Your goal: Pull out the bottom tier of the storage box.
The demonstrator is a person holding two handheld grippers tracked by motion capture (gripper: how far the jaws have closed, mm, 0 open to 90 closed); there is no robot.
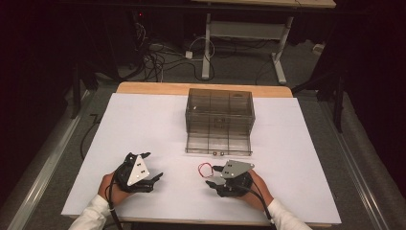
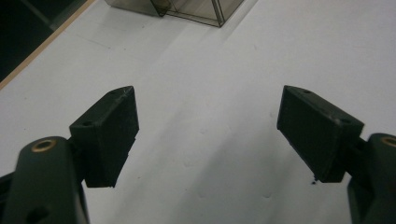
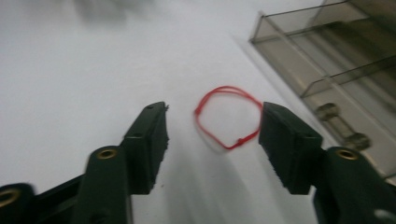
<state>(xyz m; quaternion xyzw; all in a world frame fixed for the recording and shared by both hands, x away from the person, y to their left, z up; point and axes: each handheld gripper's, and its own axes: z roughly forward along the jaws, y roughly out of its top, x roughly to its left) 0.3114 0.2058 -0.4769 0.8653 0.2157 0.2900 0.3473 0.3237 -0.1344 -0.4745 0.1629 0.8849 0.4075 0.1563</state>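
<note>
Fingers flank red loop, organizer beside.

high view overlooks table; gripper views skim it closely.

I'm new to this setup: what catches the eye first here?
The red loop of string on the white table, lying between the open jaws of the right gripper. Behind it stands a smoky clear drawer box with its bottom drawer pulled out. The left gripper hovers open nearby.
</note>
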